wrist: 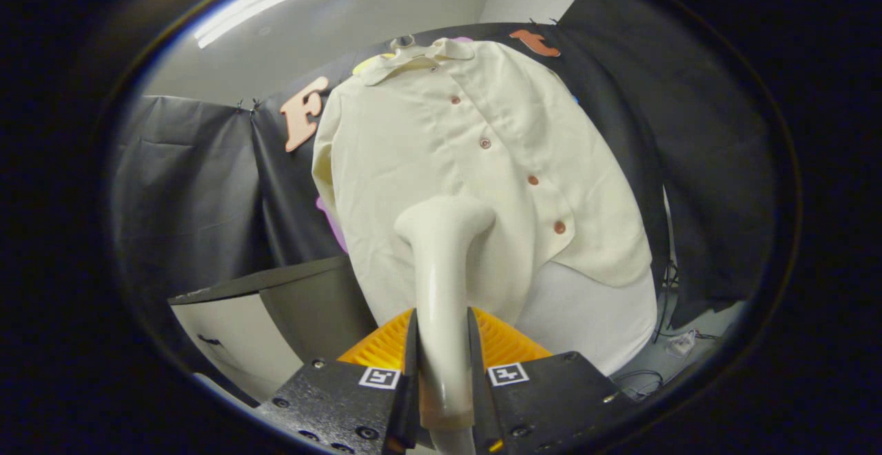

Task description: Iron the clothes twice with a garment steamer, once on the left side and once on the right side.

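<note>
A cream button-up shirt (pixel 441 152) hangs on a hanger against the black booth wall, its placket with several brown buttons running down right of centre. My gripper (pixel 442 345) is shut on the handle of a cream garment steamer (pixel 441 262), which stands up between the fingers. The steamer's head rests against the lower part of the shirt, left of the button line. A white board or cover (pixel 592 310) shows below the shirt's hem.
A low cabinet or box (pixel 275 303) with a dark top stands beside the shirt at the lower left. Cables and a small white plug (pixel 679 345) lie on the floor at the right. A ceiling light strip (pixel 262 3) glows above.
</note>
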The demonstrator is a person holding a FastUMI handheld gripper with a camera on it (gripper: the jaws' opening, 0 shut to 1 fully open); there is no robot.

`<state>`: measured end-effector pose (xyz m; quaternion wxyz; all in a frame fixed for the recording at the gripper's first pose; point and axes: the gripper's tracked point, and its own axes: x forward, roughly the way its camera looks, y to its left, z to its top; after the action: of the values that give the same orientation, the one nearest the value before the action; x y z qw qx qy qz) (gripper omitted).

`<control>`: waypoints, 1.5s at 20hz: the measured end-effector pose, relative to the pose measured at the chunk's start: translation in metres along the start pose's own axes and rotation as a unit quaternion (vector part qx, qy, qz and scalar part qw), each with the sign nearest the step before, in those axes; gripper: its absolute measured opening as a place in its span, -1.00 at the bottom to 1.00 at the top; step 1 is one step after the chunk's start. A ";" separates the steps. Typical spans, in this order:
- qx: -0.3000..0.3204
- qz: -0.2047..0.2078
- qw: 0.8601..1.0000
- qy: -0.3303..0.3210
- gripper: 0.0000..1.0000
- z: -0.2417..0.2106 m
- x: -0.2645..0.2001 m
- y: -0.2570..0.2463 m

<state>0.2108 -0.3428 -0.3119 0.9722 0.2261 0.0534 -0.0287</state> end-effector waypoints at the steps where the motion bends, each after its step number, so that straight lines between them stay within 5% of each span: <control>1: 0.004 -0.002 1.000 0.006 -0.36 -0.009 -0.003 -0.003; 16: 0.067 -0.016 0.997 0.029 -0.37 -0.064 -0.033 -0.030; 30: 0.020 0.022 0.997 -0.067 -0.37 0.082 -0.037 -0.005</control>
<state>0.1815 -0.3825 -0.2366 0.9694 0.2438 -0.0176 -0.0236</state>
